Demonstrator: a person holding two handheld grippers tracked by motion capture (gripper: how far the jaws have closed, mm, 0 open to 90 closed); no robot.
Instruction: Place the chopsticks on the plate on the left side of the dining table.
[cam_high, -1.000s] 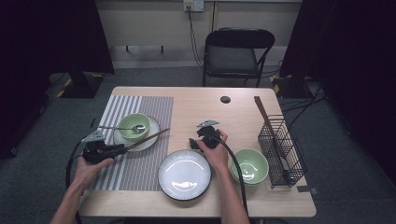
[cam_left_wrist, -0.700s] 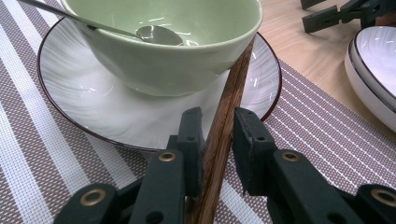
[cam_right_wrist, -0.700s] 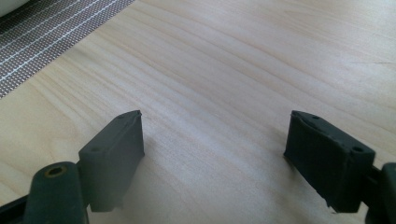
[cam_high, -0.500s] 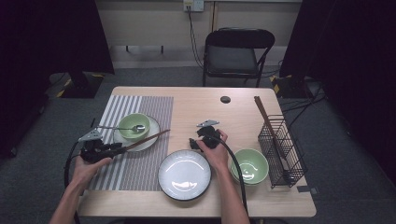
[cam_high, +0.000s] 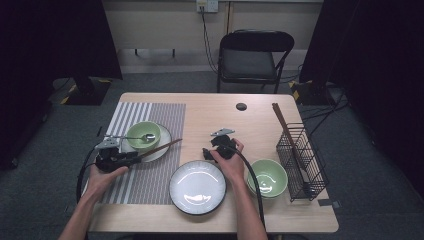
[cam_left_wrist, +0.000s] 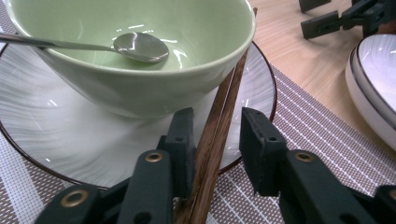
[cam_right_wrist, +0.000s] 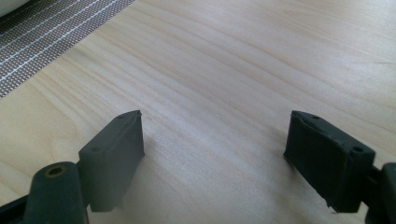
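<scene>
Wooden chopsticks (cam_left_wrist: 219, 135), lower centre, sit loosely between the just-closing left gripper (cam_left_wrist: 217, 140) jaws, apparently touching one pad, and may slip off the plate (cam_left_wrist: 70, 140).

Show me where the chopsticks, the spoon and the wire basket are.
chopsticks (cam_left_wrist: 215, 126), left gripper view, on the wooden shafts between the jaws.
spoon (cam_left_wrist: 141, 46), left gripper view, on its metal bowl inside the green bowl.
wire basket (cam_high: 300, 155), high view, on its black wire side wall.
</scene>
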